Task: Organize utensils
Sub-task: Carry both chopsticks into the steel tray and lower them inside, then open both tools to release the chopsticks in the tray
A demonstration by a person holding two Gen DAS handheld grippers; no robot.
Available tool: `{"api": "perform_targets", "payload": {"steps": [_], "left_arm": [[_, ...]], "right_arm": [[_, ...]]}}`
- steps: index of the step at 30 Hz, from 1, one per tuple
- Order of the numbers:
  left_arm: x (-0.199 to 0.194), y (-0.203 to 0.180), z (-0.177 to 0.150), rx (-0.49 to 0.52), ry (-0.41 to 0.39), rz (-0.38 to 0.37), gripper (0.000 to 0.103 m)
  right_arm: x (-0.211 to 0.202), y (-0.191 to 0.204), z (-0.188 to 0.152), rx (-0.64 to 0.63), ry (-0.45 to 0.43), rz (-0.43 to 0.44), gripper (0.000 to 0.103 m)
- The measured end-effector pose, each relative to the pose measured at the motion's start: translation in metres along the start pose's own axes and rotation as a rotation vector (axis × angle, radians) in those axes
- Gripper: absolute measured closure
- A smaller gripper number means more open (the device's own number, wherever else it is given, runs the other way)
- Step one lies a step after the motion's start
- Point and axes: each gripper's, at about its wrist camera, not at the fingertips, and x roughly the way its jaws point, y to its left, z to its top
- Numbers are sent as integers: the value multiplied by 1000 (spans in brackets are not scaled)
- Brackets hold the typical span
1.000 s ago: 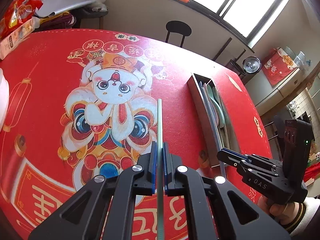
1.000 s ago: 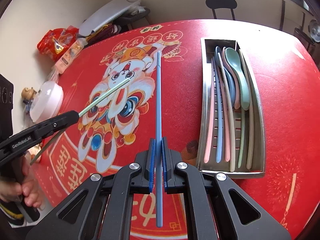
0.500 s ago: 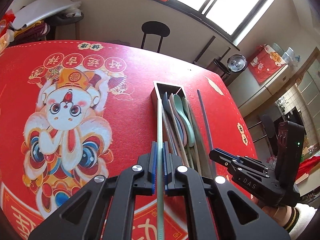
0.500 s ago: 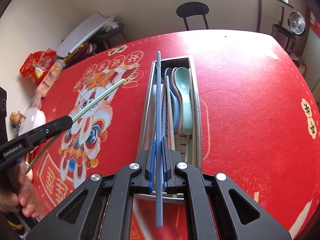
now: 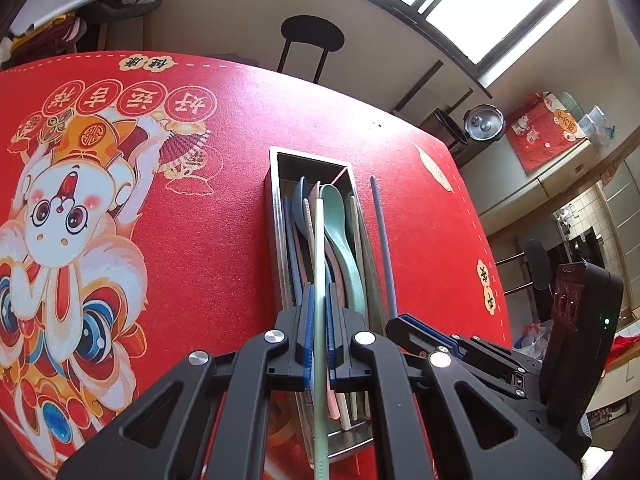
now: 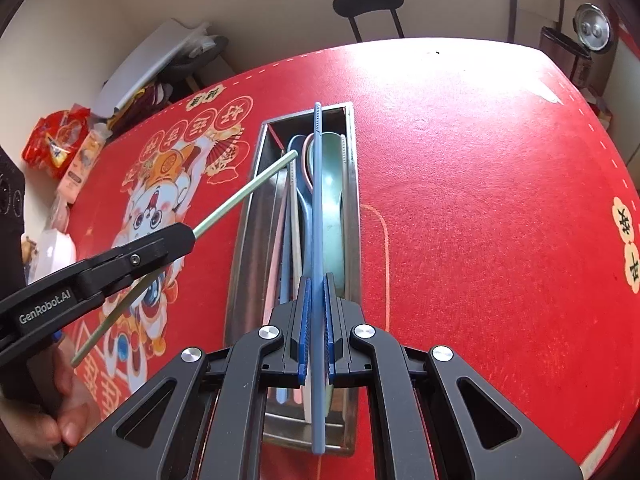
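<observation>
There were two grippers, and each one held one chopstick. The left gripper [image 5: 319,320] was squeezed shut on one green chopstick [image 5: 319,264]. The right gripper [image 6: 316,320] was squeezed shut on one blue chopstick [image 6: 317,200].

Both chopsticks were up in the air over one long metal tray [image 6: 256,240]. The tray sat on the red tabletop [image 6: 480,200]. The green chopstick's tip [image 6: 294,154] pointed in over the far end of the tray from the left. The blue chopstick ran along the tray's length.

Inside the tray lay spoons and chopsticks, packed close together. At least three spoons showed: one blue spoon [image 5: 301,204], one pink spoon [image 6: 308,152] and one green spoon [image 5: 336,220]. The chopsticks in there overlapped too much to count.

One black chair [image 6: 368,2] stood behind the tabletop.
</observation>
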Motion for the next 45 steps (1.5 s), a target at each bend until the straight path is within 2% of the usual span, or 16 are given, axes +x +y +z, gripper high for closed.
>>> {"api": "perform_targets", "payload": {"steps": [4,11,19,21,23,26,28,30,31,32,33,37,40,41,43,45], "left_arm": [[12,4,1,-39,24,19,98],[31,7,-4,-95,99,-5,97],[33,3,-4,-64,126,-20,96],[27,3,-3,-44,115,-6,90],[19,2,1,-27,98,11,70],[-1,-1,8,27,56,42,52],[-17,-6,13,76,23,61,43],[-36,-12,17,133,-21,84,33],[-46,-16,20,161,-44,94,26],[-58,-21,22,193,-73,98,20],[-69,-25,24,225,-101,97,18],[-115,-47,30,352,-205,66,6],[-148,-63,35,405,-278,79,6],[-160,-68,35,420,-307,82,6],[-184,-77,33,451,-361,55,6],[-207,-88,28,476,-422,64,6]], "right_arm": [[7,-4,5,12,15,4,97],[19,-11,8,74,48,24,97],[24,-12,11,93,74,30,95],[20,-10,12,87,70,17,95],[13,-9,13,86,57,12,95],[-6,-8,16,97,17,2,95],[-23,-7,18,98,-18,-11,93],[-43,-6,19,90,-59,-41,82],[-54,-6,21,87,-83,-58,60],[-67,-5,22,82,-116,-74,45],[-83,-3,22,74,-169,-95,40],[-134,5,25,25,-278,-139,29],[-175,10,24,24,-347,-152,23],[-189,13,24,22,-375,-155,18],[-221,22,18,11,-444,-204,17],[-250,29,10,2,-510,-225,16]]}}
